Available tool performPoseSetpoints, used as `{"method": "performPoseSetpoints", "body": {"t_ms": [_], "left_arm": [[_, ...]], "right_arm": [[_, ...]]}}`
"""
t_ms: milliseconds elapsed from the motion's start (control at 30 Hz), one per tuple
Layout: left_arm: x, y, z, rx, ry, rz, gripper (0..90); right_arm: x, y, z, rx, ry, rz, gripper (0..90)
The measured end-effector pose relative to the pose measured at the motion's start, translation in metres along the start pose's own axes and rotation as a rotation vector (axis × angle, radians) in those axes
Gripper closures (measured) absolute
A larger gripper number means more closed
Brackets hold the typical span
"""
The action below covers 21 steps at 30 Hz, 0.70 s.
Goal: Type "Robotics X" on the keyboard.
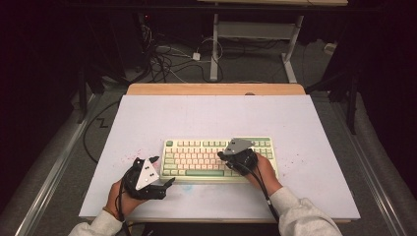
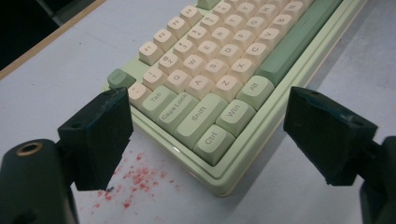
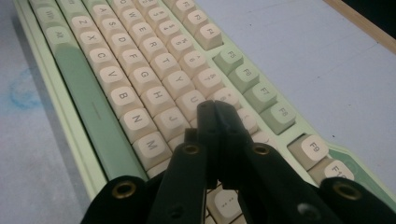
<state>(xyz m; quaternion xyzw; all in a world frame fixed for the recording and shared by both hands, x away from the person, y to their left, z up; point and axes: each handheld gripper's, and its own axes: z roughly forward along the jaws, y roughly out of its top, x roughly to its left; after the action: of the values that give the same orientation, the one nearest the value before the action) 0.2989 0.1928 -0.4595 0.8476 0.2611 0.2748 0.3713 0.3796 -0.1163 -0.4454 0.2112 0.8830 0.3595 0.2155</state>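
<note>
Keyboard [image 1: 196, 158]: a pale green case with cream and green keys, lying flat on the near middle of the bench [image 1: 295, 123], long side toward the person.
Right gripper [image 3: 215, 109]: over the right half of the keyboard; its fingers are clenched together with nothing between them, the tips low above the cream keys by the U and J keys. Whether they touch a key I cannot tell.
Left gripper [image 2: 205, 121]: just off the keyboard's near left corner; its fingers [image 2: 100, 135] are released and stand wide apart, with the Ctrl, Win and Shift keys seen between them, not touching the case.
Bench surface: a white sheet over a wooden top, whose far edge [image 1: 216, 89] shows bare.
Red specks [image 2: 137, 175]: scattered on the sheet beside the left corner of the keyboard.
Blue smudge [image 3: 21, 93]: on the sheet in front of the space bar.
Beyond the bench: tangled cables [image 1: 167, 61] on the floor and the white legs of another desk [image 1: 214, 54], well apart from the work.
In the way: nothing lies between either gripper and the keys.
</note>
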Motion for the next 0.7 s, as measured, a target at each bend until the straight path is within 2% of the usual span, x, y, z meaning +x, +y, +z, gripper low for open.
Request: {"method": "performPoseSetpoints", "body": {"t_ms": [367, 700], "left_arm": [[0.0, 0.0, 0.001, 0.004, 0.0, 0.006, 15.3], [0.0, -0.001, 0.0, 0.009, -0.004, 0.006, 15.4]], "right_arm": [[0.0, 0.013, 0.016, 0.045, -0.008, -0.017, 90.0], [0.001, 0.014, 0.021, 0.071, -0.019, -0.031, 90.0]]}}
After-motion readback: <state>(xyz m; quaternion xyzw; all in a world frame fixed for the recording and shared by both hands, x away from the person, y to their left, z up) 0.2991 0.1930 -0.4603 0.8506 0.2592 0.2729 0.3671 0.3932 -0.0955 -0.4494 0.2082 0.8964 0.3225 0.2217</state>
